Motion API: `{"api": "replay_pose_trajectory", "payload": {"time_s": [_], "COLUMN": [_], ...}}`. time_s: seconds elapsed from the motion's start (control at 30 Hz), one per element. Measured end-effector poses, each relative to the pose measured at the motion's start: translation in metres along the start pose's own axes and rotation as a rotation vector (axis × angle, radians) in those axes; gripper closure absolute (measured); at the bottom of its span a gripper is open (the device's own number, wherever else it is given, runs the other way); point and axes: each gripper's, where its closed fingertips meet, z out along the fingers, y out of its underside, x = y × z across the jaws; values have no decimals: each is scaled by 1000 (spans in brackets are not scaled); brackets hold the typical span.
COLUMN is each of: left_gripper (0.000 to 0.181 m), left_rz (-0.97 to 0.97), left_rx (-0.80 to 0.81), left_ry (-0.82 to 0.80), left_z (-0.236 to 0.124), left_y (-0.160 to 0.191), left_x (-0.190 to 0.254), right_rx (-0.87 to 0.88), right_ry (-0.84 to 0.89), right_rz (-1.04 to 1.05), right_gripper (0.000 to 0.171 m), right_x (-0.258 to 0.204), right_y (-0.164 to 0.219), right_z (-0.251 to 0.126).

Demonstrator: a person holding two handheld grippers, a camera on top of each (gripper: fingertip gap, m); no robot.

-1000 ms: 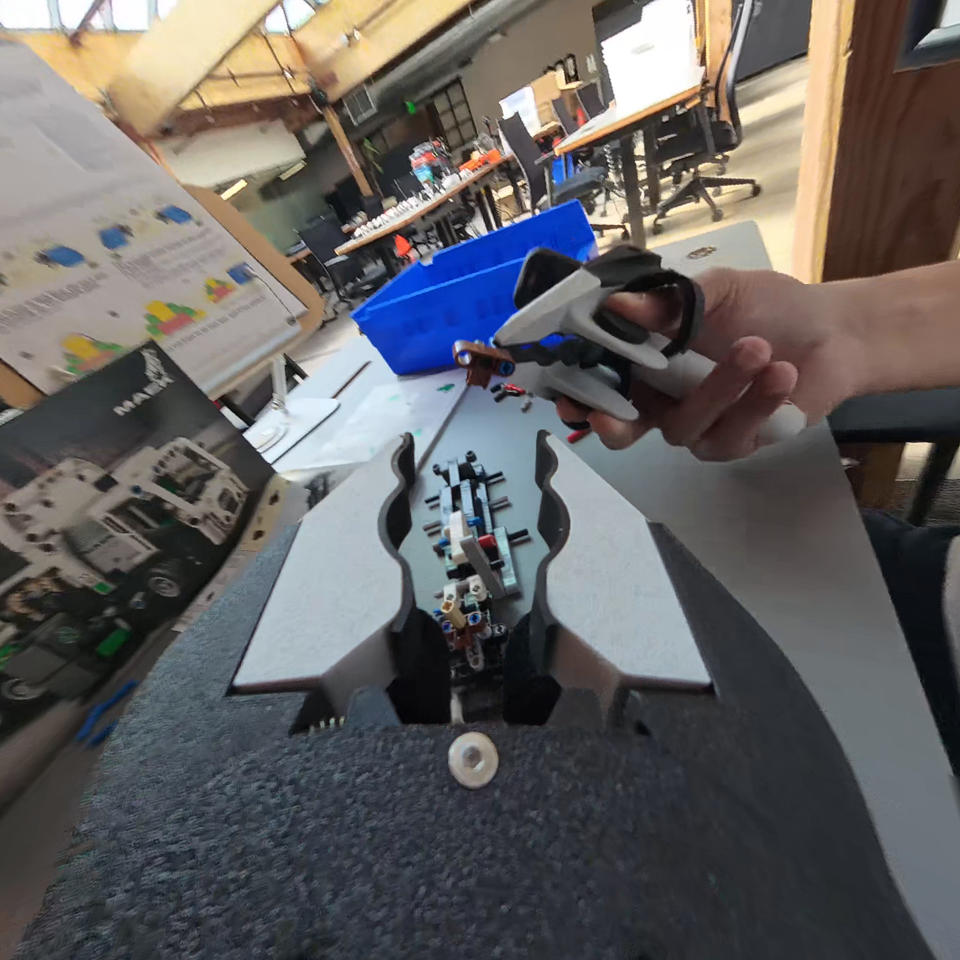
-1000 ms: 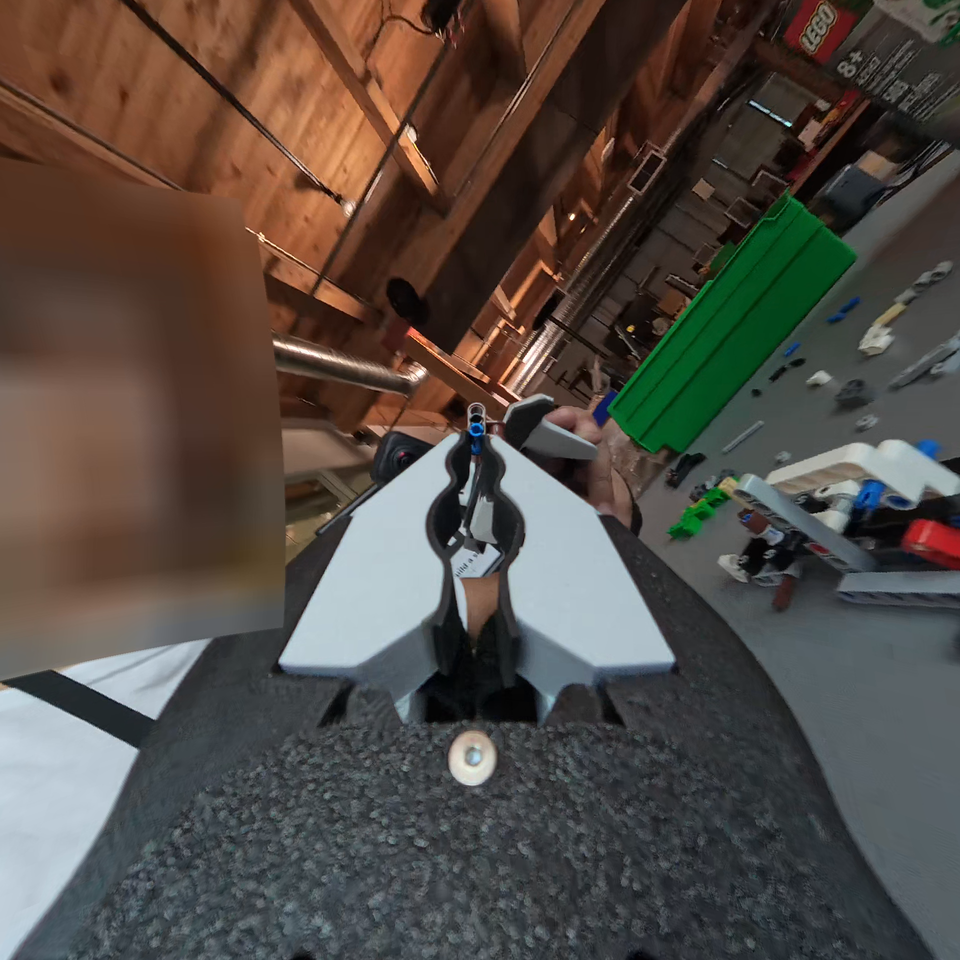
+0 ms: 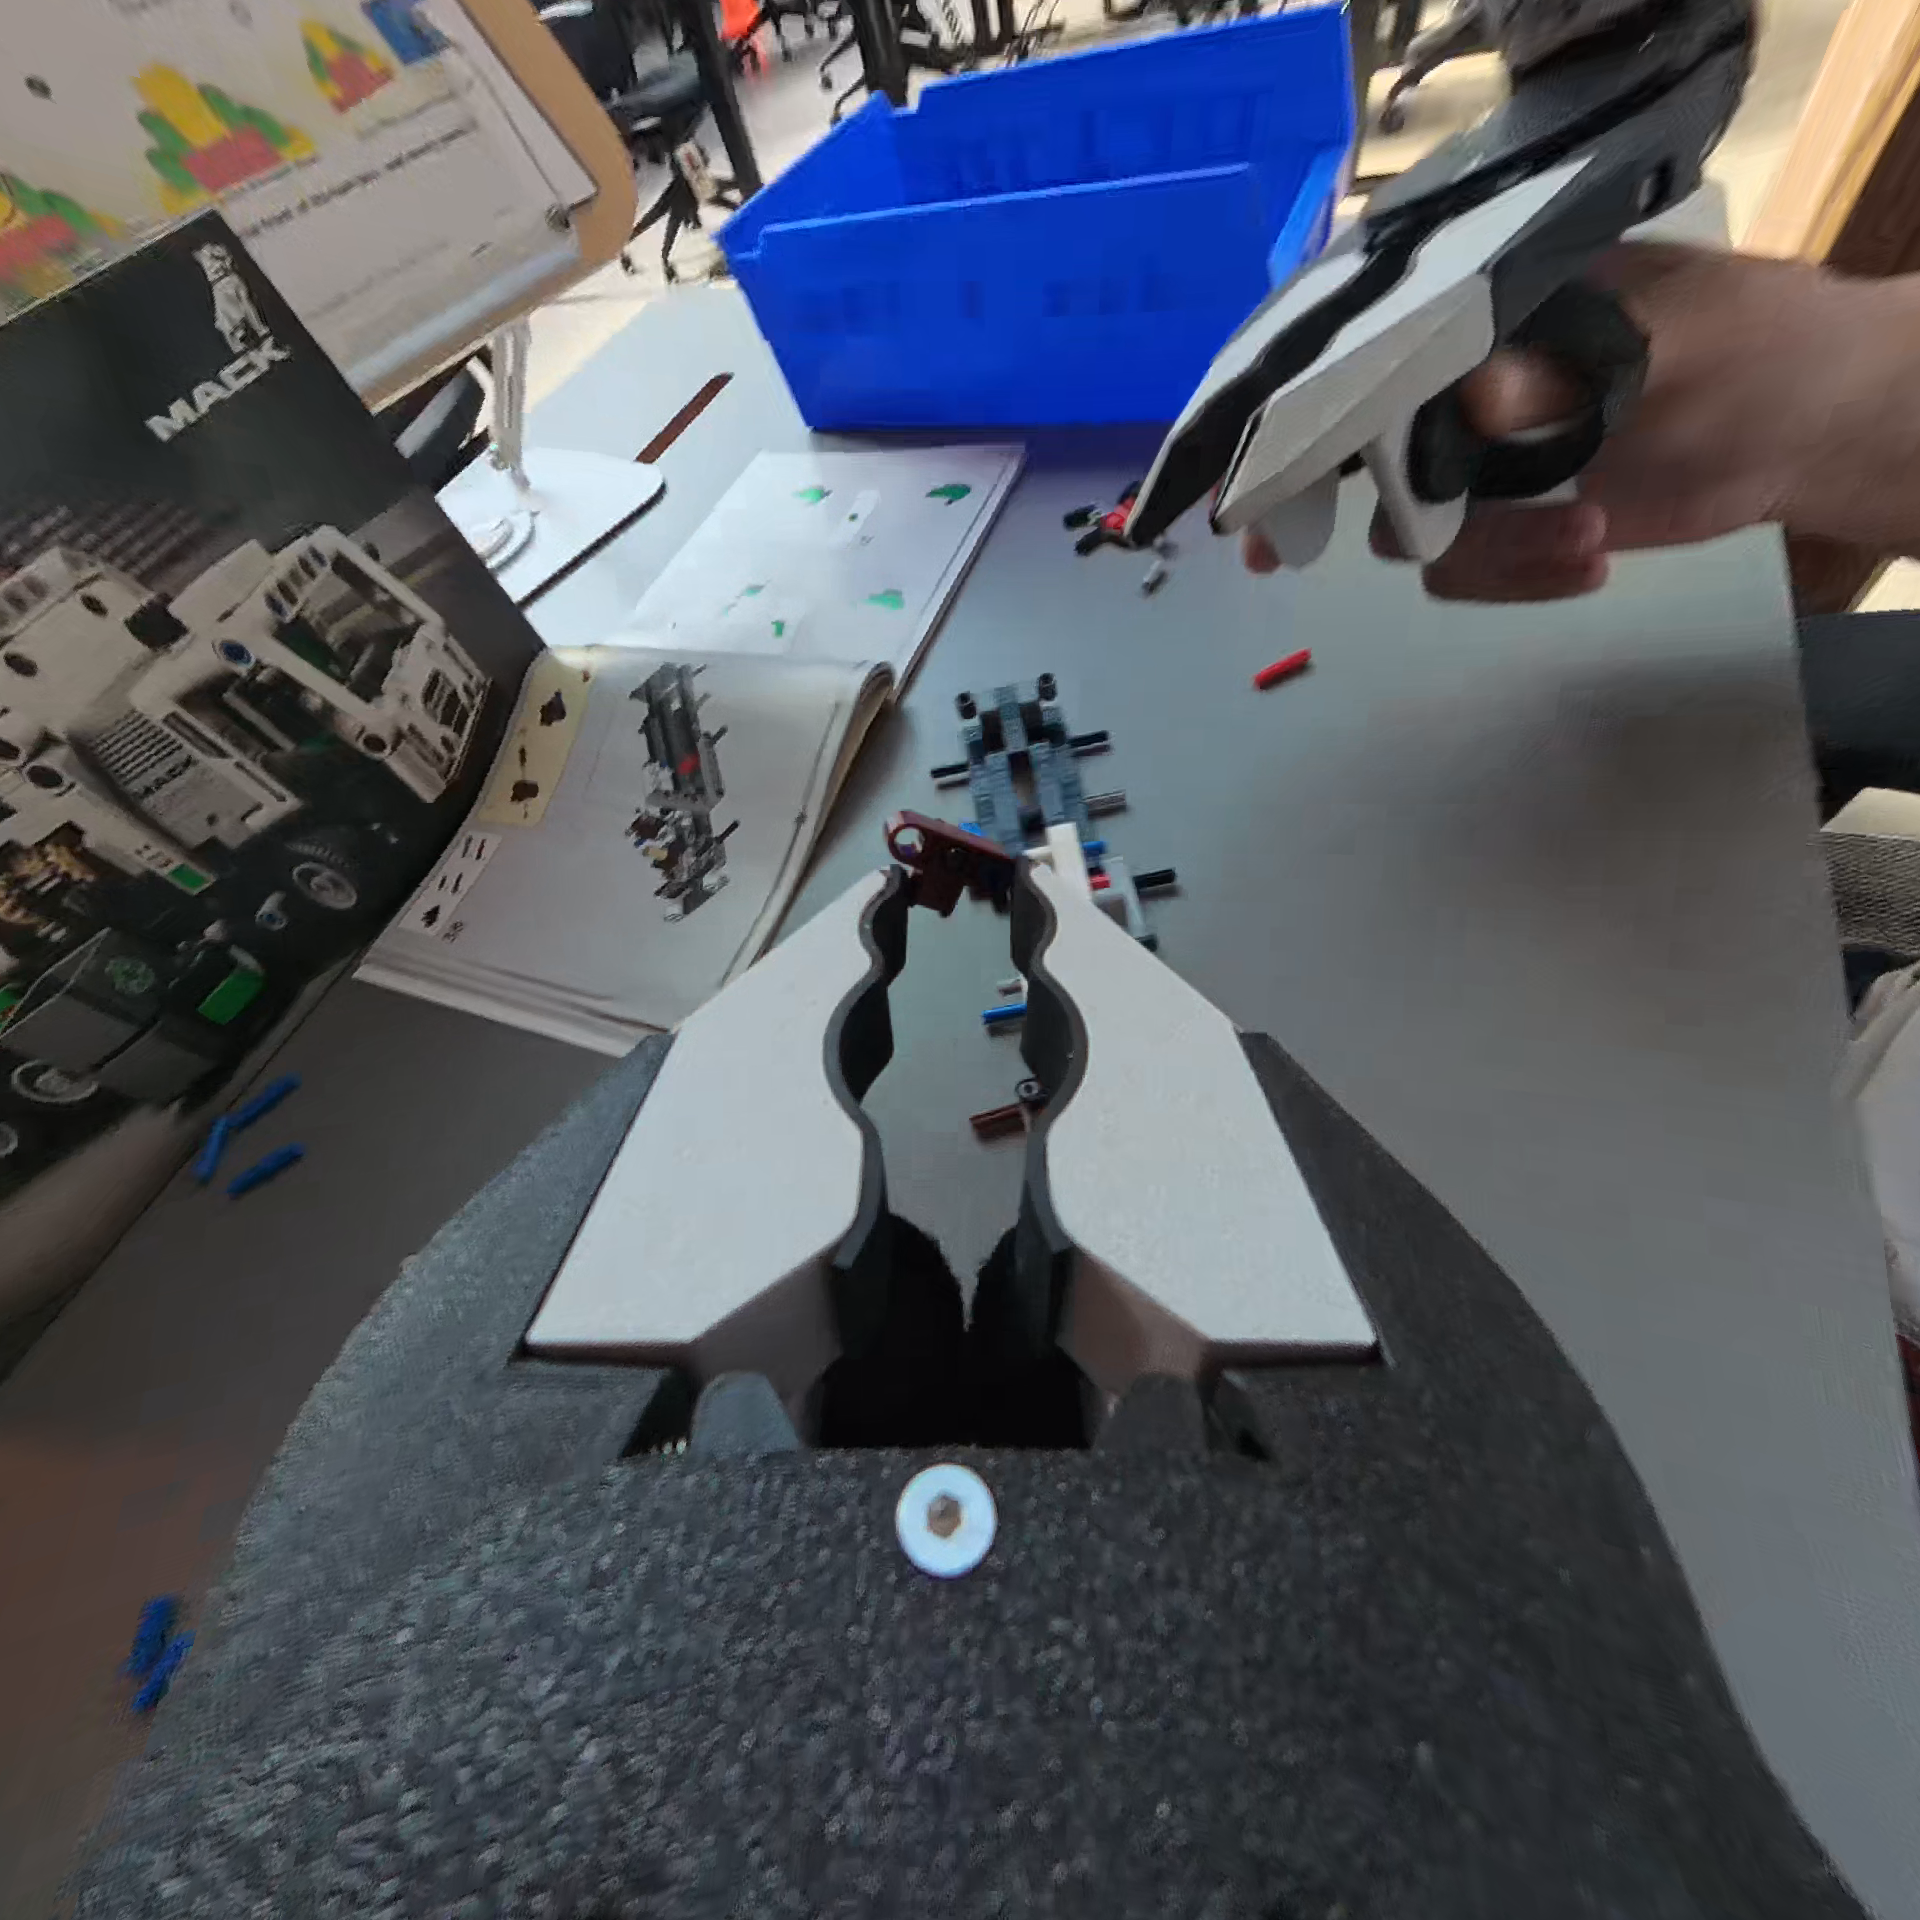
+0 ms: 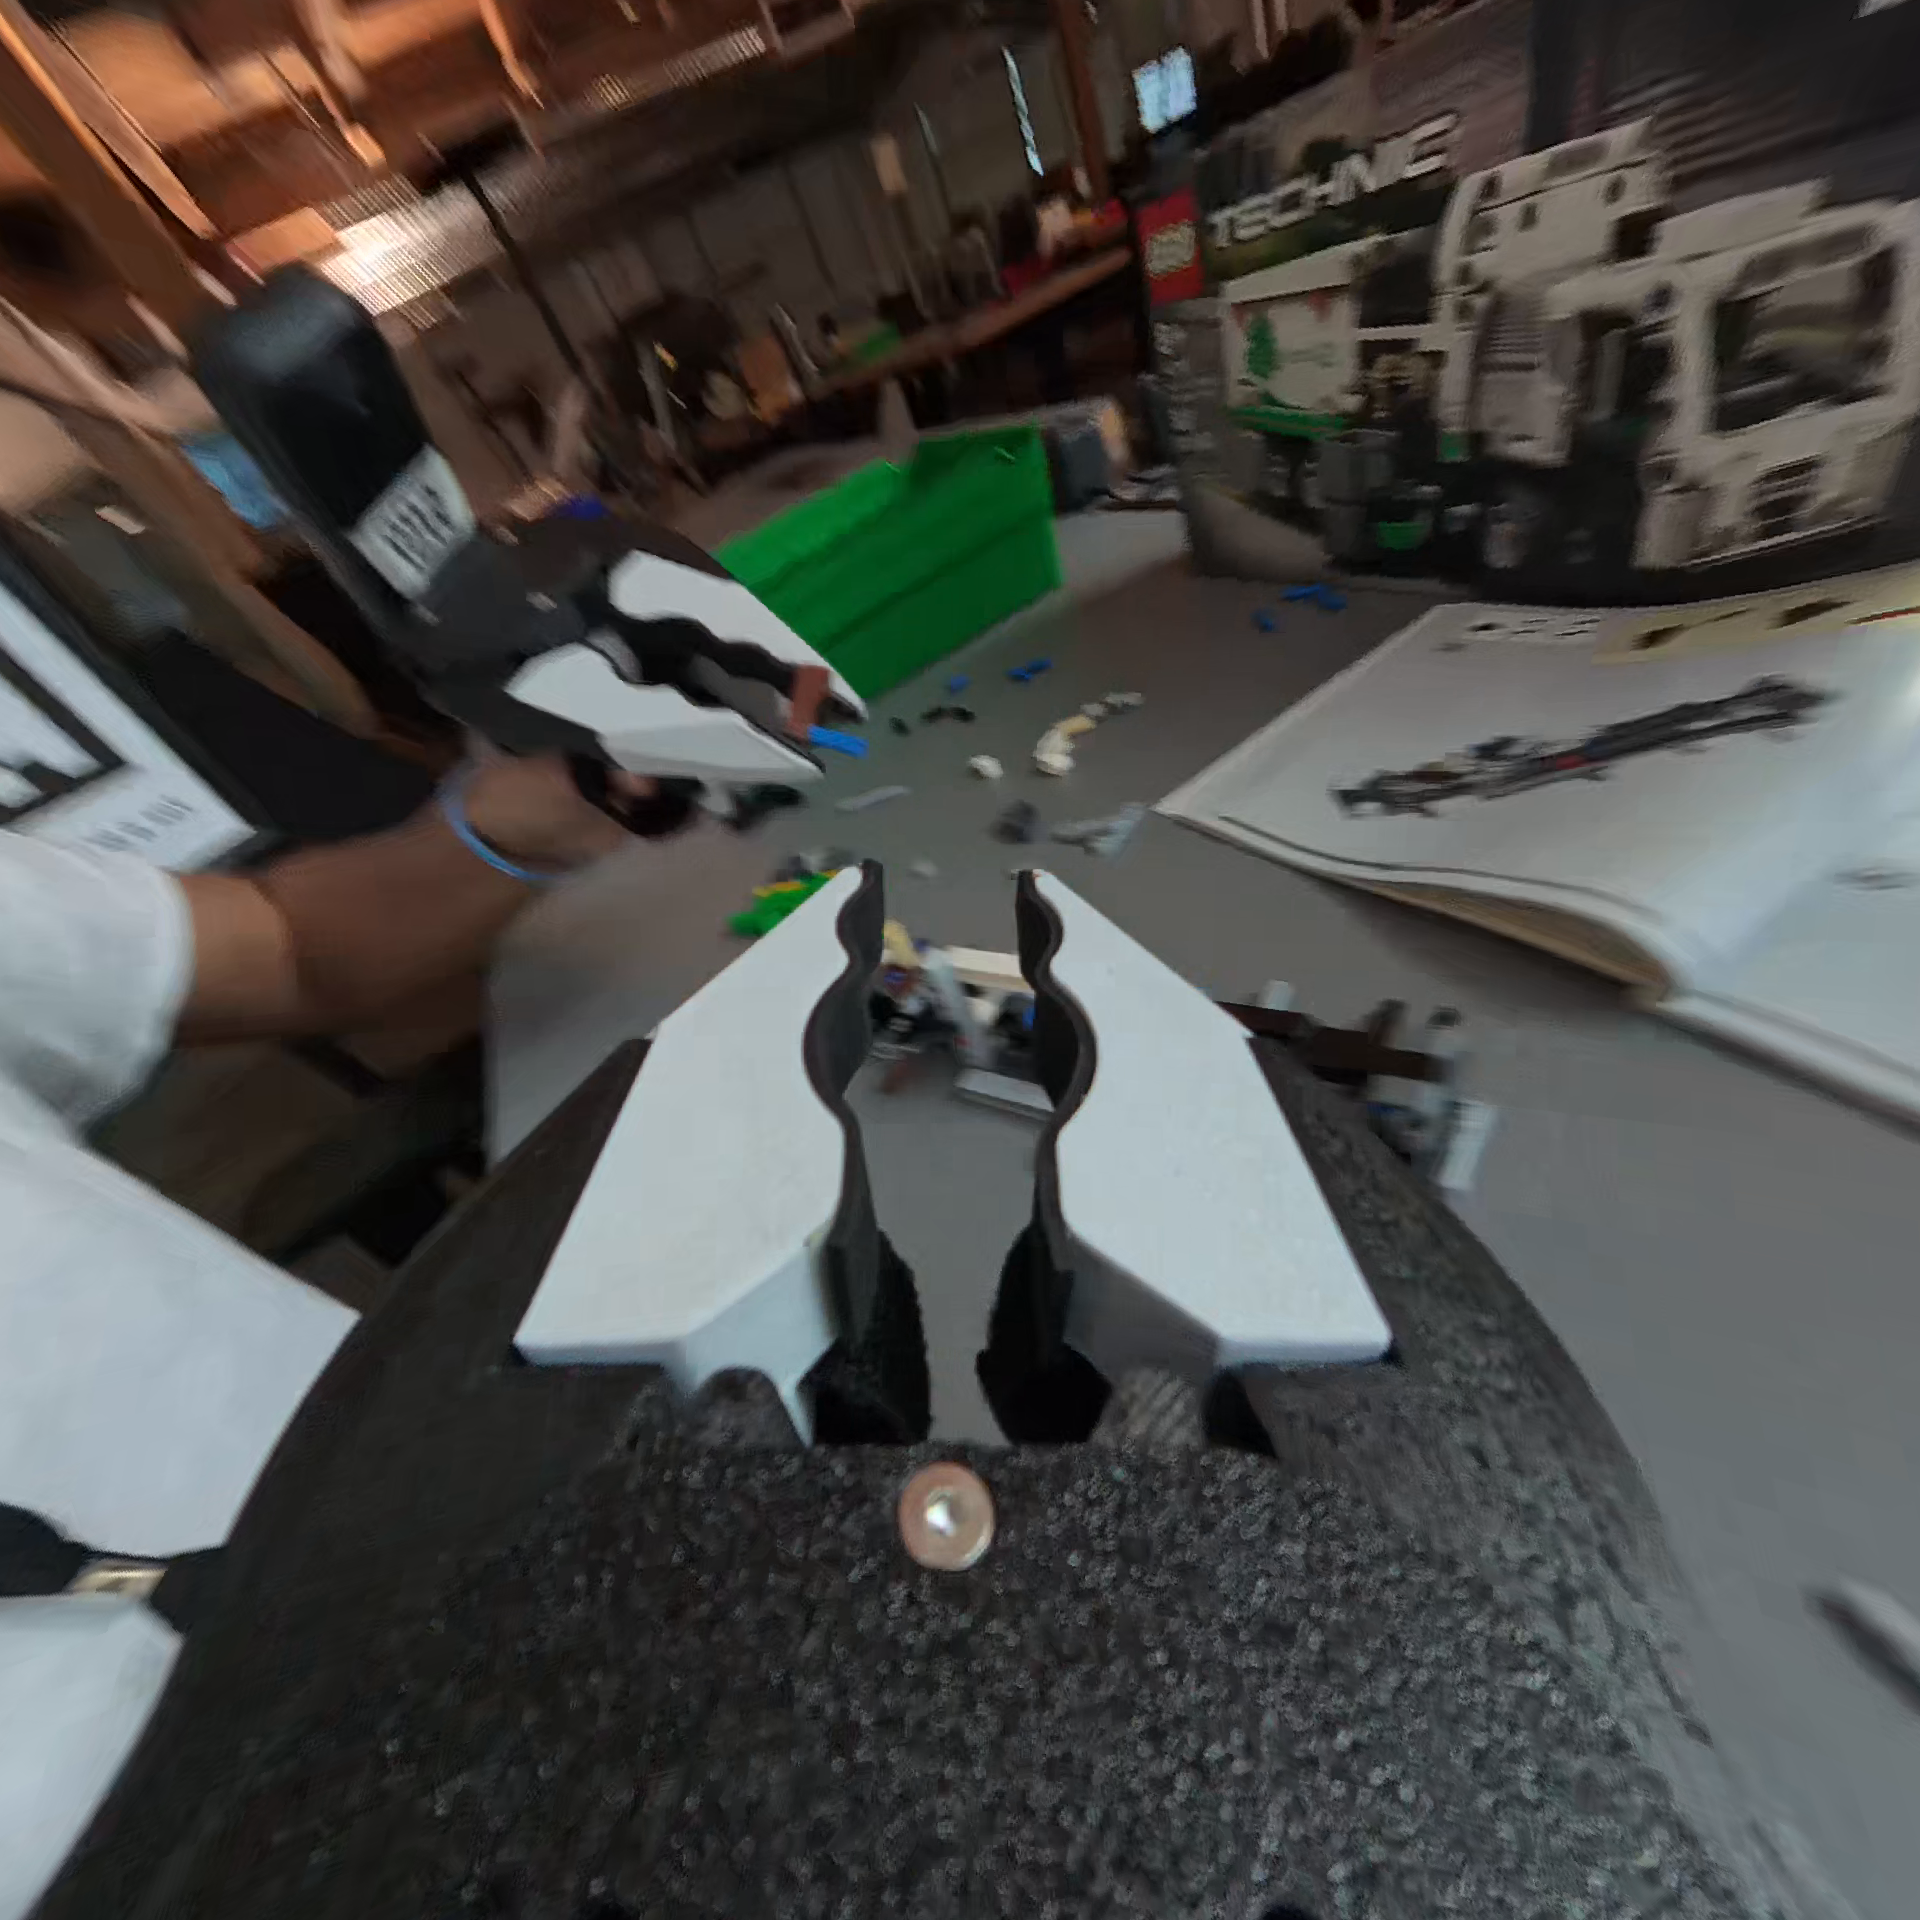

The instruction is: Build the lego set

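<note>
Dark red lego piece (image 3: 951, 854) pinched at tips of left tongs (image 3: 954, 894), held above grey table (image 3: 1455, 935), just short of chassis build (image 3: 1039, 774) lying flat there. Likely light, rigid, slick plastic; small, so easy to twist out of a tip grip. Best taken across flat faces, pin holes left free. Chassis probably fragile at protruding axles; better gripped mid-frame. Right tongs (image 4: 945, 883) released, nothing between, hovering over loose parts. Open instruction booklet (image 3: 727, 748) beside chassis, set box (image 3: 187, 675) upright at left, blue bin (image 3: 1039, 260) behind, green bin (image 4: 914, 551) farther off. Workshop room, wooden beams, blurred.
</note>
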Motion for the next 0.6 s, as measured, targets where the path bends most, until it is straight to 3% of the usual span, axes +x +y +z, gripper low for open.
{"api": "replay_pose_trajectory", "payload": {"time_s": [0.13, 0.2, 0.33, 0.43, 0.6], "left_gripper": [163, 163, 163, 163, 163], "left_rz": [16, 7, 1, 28, -40], "left_rx": [-101, -131, -222, -270, -273], "left_ry": [-22, 4, -27, -73, -52], "left_z": [15, 29, 59, 73, 103], "left_y": [-3, -2, 9, 9, 4], "left_x": [-29, -31, -36, -44, -62], "right_rx": [-217, -260, -325, -304, -220], "right_ry": [386, 458, 406, 344, 376], "right_rz": [-354, -429, -368, -287, -314], "right_gripper": [149, 150, 150, 150, 161], "right_x": [95, 128, 164, 164, 159], "right_y": [-17, -30, -20, -6, -15], "right_z": [-22, -22, -10, -10, -20]}}
